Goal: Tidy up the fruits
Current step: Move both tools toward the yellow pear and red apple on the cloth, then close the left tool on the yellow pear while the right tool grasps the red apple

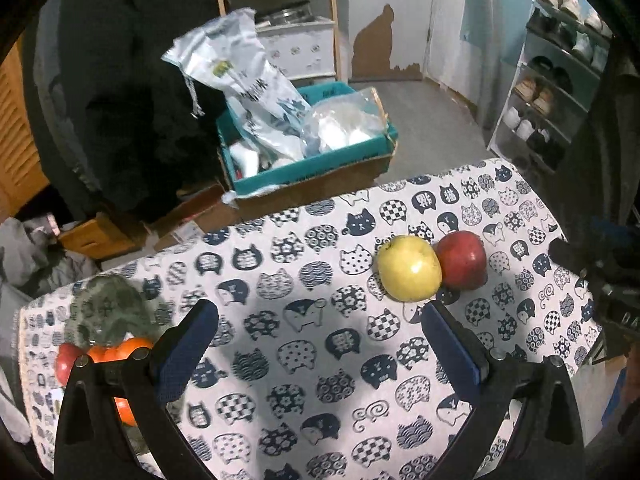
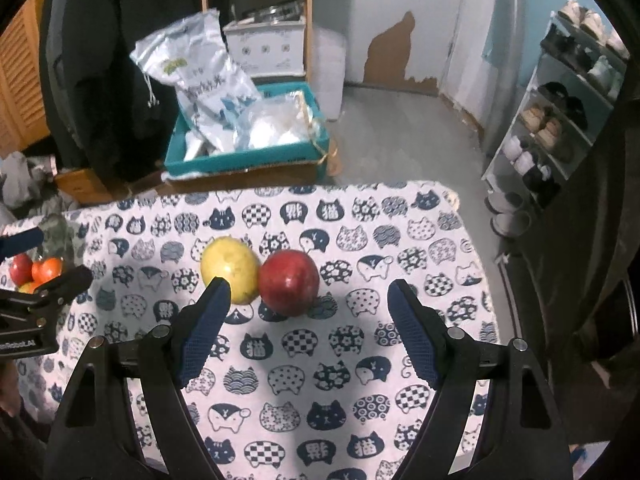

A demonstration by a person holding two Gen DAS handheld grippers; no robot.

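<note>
Fruit sits out on the counter (image 2: 440,240), which is covered in a white cloth printed with navy cat faces: a round yellow-green apple (image 2: 230,270) and a round dark-red apple (image 2: 289,282) lie side by side, touching, the yellow one on the left as seen from the right wrist. Taking that yellow-green apple (image 1: 409,268) as the landmark, the red apple (image 1: 462,259) is pressed against its right flank, and well away to its left, at the counter's left edge, a clear glass bowl (image 1: 106,312) holds more fruit, among it a red apple (image 1: 66,360) and an orange mandarin (image 1: 128,350), partly hidden behind the left tool's frame. The right tool (image 2: 308,316) hangs over the cloth just in front of the pair with its blue-padded fingers (image 2: 206,328) spread wide and nothing between them; its left pad overlaps the near edge of the yellow-green apple in the picture, though I cannot tell whether it touches. The left tool (image 1: 320,340) is likewise spread and empty, hovering over bare cloth nearer than and to the left of the yellow-green apple. Beyond the counter's far edge, past the landmark apple, a teal cardboard box (image 2: 240,160) holds crumpled silvery plastic bags (image 2: 200,76).
</note>
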